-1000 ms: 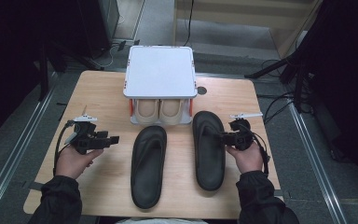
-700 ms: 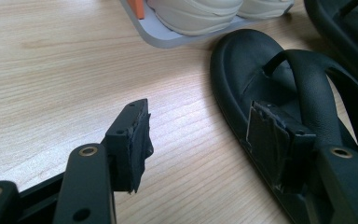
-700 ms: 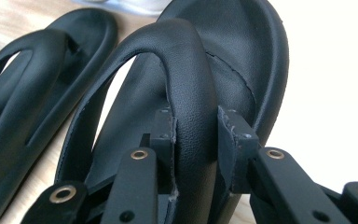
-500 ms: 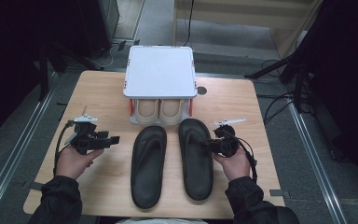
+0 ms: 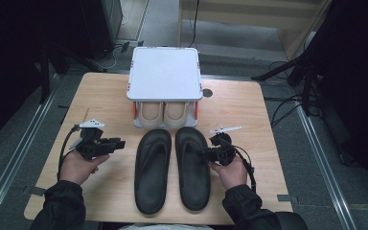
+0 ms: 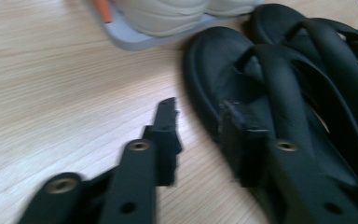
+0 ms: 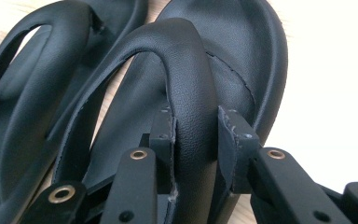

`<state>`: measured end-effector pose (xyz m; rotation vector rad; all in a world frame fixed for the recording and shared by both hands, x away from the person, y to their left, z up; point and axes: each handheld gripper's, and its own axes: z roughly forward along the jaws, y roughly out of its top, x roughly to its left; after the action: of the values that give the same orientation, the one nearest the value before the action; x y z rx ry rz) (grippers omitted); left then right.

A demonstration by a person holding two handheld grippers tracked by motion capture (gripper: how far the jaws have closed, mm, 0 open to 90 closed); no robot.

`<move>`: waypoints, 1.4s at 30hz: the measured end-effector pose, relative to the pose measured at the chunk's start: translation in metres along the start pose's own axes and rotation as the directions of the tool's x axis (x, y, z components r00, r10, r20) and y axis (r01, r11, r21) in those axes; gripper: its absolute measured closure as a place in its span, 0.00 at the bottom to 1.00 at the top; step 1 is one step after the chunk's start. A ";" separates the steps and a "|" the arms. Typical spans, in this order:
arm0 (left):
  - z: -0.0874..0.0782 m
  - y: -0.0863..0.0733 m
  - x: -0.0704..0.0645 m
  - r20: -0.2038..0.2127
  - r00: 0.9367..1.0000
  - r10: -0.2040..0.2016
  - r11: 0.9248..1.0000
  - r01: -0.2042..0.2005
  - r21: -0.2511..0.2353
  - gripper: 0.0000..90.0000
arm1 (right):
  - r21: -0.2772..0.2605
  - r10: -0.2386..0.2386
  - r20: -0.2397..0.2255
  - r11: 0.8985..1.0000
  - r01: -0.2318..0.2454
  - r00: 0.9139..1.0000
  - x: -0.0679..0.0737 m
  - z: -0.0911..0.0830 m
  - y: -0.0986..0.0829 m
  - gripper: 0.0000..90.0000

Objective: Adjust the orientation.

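On the table point(image 5: 239, 103): two black sandals are lying side by side, toes toward the shoe rack point(image 5: 165, 79).
Right gripper point(image 5: 210, 154): jaws are closing on the strap point(image 7: 186, 93) of the right sandal point(image 5: 191, 167); strap is sitting between both jaws, touching them.
Left gripper point(image 5: 120, 143): jaws are standing apart, holding nothing, hovering over bare wood just beside the left sandal point(image 5: 152, 170).
Rack contents: a beige pair point(image 5: 165, 113) is sitting on the lower shelf.
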<state>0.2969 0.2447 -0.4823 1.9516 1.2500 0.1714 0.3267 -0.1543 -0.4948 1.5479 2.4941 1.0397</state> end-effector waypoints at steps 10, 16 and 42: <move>0.026 0.000 -0.006 0.058 0.998 0.027 0.994 -0.033 0.105 1.00 | -0.013 0.002 -0.008 1.000 -0.002 1.000 0.004 0.005 -0.001 0.78; 0.040 0.000 -0.007 0.071 0.997 0.020 0.987 -0.031 0.159 1.00 | -0.014 0.001 -0.018 1.000 -0.002 1.000 0.005 0.006 0.000 0.77; 0.051 -0.004 -0.036 0.145 0.986 0.078 0.966 -0.111 0.233 1.00 | -0.038 -0.043 -0.026 0.998 0.042 0.999 0.006 0.009 -0.001 0.76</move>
<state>0.3015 0.1886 -0.5092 2.1929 1.1317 -0.0674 0.3266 -0.1453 -0.5005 1.4746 2.4977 1.1026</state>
